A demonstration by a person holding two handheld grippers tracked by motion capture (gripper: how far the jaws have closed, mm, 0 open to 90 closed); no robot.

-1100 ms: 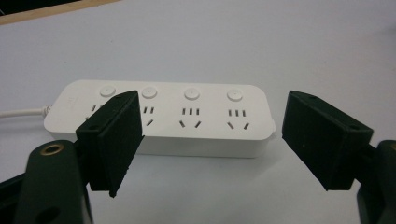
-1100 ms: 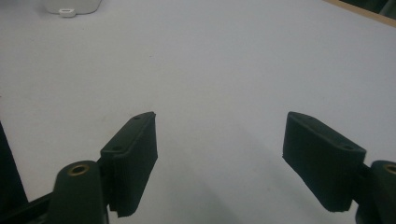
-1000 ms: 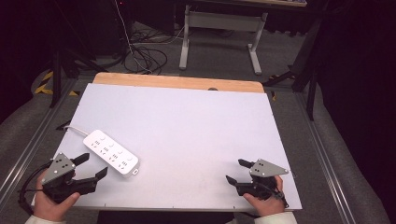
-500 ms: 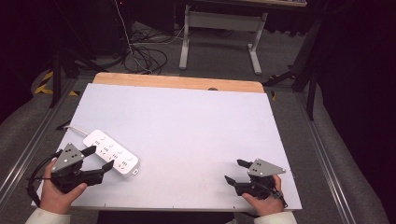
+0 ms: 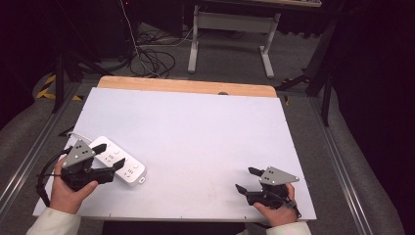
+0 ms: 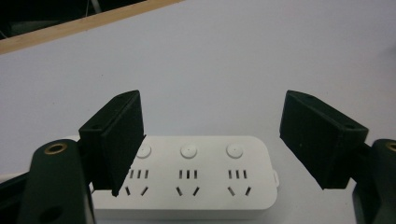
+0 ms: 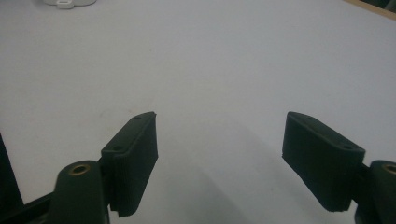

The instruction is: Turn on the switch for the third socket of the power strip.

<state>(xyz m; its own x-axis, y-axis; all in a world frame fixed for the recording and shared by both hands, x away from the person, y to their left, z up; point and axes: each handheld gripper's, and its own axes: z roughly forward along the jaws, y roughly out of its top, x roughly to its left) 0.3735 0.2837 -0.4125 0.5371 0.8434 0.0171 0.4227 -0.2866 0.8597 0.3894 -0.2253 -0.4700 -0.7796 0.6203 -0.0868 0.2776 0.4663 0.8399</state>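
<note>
— White tabletop (image 5: 195,132) all the way across, wooden strip along the far edge, dark floor with a tangle of cables beyond in the upper part of the high view. What's the left hand up to?

— Left gripper (image 5: 108,157) is at the lower left of the high view, jaws spread wide, poised over the near end of the power strip (image 5: 120,164). In the left gripper view the jaws stand to either side of the strip's length, one overlapping its left end in the picture and the other off past the right end. Nothing is held; I can't tell if a jaw touches the casing.

— Why that angle, do you reckon?

— My guess: the gripper is lined up to close on the strip. As it stands the jaws bracket its long dimension, so a grab would likely need a turn or a lower approach.

— And the right one?

— Right gripper (image 5: 243,180) sits at the lower right of the high view, well apart from the strip, jaws wide, nothing between them but bare table. It looks parked, probably waiting.

— Describe the strip.

— White plastic, rounded corners, lying flat and slanted toward the lower right. The left gripper view shows three round buttons, each above a socket set with slots, and a small tab at one end. A thin cord seems to trail off its far end to the left.
</note>
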